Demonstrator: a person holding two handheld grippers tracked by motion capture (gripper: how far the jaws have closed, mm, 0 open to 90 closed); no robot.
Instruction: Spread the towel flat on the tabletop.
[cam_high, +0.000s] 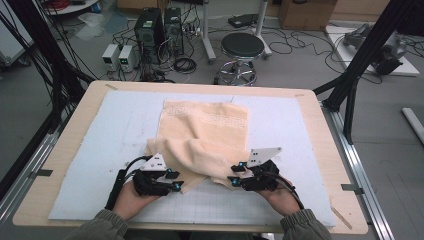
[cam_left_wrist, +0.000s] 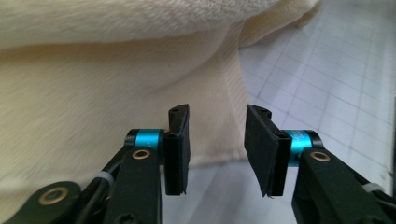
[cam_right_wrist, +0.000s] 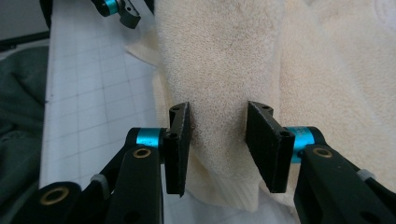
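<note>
Towel (cam_high: 205, 135) lay on the counter (cam_high: 65, 150), its bunched near edge running crosswise between both grippers; left gripper (cam_high: 176, 180) and right gripper (cam_high: 234, 176) stood open, gripping nothing, equally near.

No legible text anywhere

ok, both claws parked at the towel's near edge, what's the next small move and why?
Probably close both: the left claw and right claw stand open, each with the cream towel's near hem between its pads, unpinched. A grip must come before any lift.
</note>
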